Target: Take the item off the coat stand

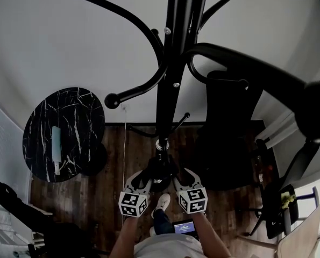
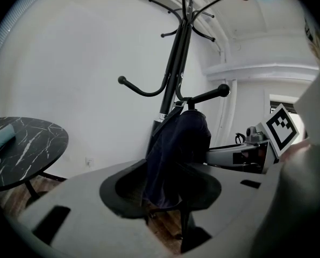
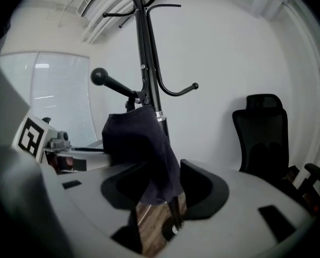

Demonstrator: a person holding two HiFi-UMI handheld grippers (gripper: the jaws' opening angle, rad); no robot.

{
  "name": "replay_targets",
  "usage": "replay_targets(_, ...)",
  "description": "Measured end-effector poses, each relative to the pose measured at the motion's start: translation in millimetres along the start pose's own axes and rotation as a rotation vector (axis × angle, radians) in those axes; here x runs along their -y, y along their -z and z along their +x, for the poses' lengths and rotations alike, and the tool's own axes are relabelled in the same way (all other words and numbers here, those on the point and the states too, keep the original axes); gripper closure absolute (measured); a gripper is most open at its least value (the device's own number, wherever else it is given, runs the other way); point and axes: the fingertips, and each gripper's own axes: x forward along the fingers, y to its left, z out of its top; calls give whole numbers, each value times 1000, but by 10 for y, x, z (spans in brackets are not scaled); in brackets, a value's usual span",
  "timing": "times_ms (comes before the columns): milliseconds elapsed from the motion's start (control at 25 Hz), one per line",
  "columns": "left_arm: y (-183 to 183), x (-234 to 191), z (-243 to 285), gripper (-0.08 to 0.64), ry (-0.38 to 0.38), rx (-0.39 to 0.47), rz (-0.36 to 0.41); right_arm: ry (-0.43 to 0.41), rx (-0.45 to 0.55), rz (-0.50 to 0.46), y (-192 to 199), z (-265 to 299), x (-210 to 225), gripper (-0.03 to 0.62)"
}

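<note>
The left gripper (image 1: 147, 180) and right gripper (image 1: 180, 177) are seen as pale grey shells with black curved fingers (image 2: 119, 190), each fitted with a cube (image 1: 133, 203) of black-and-white square markers. A light grey top (image 1: 168, 247), dark trousers (image 1: 162, 222) and a white shoe (image 1: 162, 202), at 6 o'clock, are worn.

Head view: both grippers sit low in frame around 6 o'clock, side by side and near each other. Left gripper (image 1: 144, 180) has its jaws aimed toward 1 o'clock, with its marker cube (image 1: 133, 203) behind them at 7. Right gripper (image 1: 180, 179) mirrors it: jaws toward 11 o'clock, its own cube (image 1: 193, 200) trailing at 5. The tips converge but stay apart. Left forearm (image 1: 125, 235) and right forearm (image 1: 208, 233) come in from the 6 o'clock edge, angled slightly inward. One foot (image 1: 161, 202) sits between the cubes.

Left gripper view: jaws wide apart (image 2: 165, 190). Right gripper view: same, jaws spread (image 3: 165, 190).
</note>
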Motion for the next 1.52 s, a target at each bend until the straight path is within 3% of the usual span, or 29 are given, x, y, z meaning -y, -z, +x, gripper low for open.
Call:
replay_targets(360, -85, 9, 161, 452, 22, -2, 10, -30, 31, 1, -127, 186, -11, 430)
replay_targets(440, -85, 24, 176, 504, 31, -9, 25, -48, 18, 12, -111, 213, -26, 502)
replay_targets(600, -75, 43, 186, 528, 49, -25, 30, -61, 13, 12, -104, 212, -42, 537)
replay_targets(1520, -29, 247, -103, 530, 41, -31, 32, -77, 0, -19, -29, -126, -176, 549)
